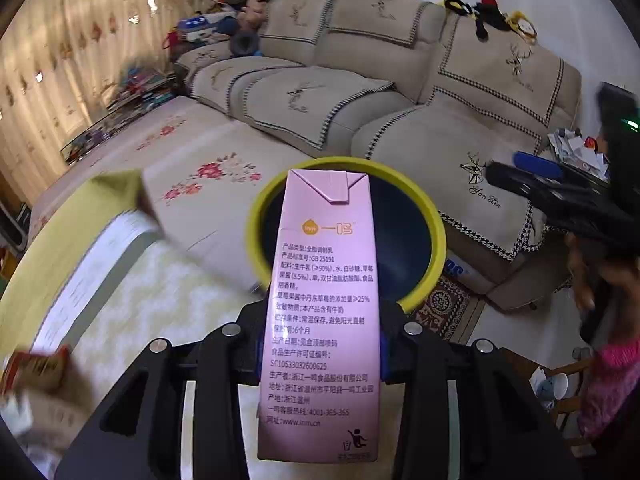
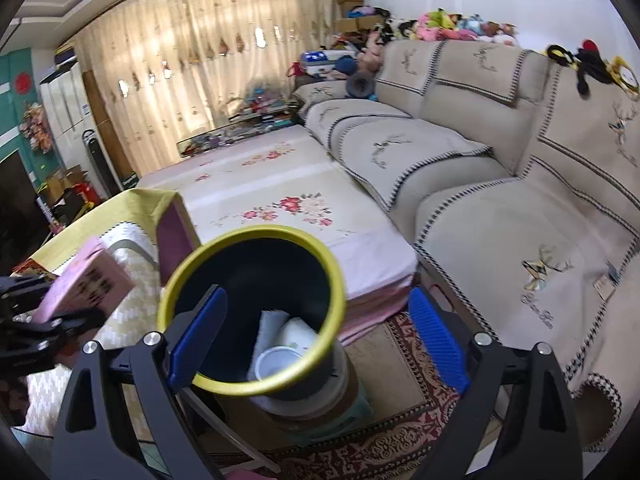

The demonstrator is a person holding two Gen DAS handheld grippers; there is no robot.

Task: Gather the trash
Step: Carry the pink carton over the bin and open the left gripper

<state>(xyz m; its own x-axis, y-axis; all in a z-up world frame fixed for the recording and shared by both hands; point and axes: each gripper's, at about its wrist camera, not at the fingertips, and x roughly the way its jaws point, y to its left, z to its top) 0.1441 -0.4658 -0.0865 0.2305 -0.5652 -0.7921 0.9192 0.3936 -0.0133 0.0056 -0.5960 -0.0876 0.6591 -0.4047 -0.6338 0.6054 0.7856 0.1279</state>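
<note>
- The left hand-held gripper (image 1: pixel 320 344) clamps a tall pink paper milk carton (image 1: pixel 322 316) between its blue pads, printed side toward the camera.
- In the left wrist view the carton's folded top sits in front of the mouth of a round dark waste bin with a yellow rim (image 2: pixel 256 308).
- The right hand-held gripper (image 2: pixel 320 340) is spread wide and holds nothing, its blue pads (image 2: pixel 438 340) framing the bin.
- Inside the bin lie a white plastic cup (image 2: pixel 276 362) and pale crumpled paper.
- The bin stands on a patterned red rug (image 2: pixel 400 432) beside a beige sofa (image 2: pixel 500 200).

Soft daylight glows through the drawn curtains (image 2: pixel 168 80), leaving the room evenly lit with a few bright spots there, while strong fisheye bending darkens the corners and motion blur smears the left edges of both views.
</note>
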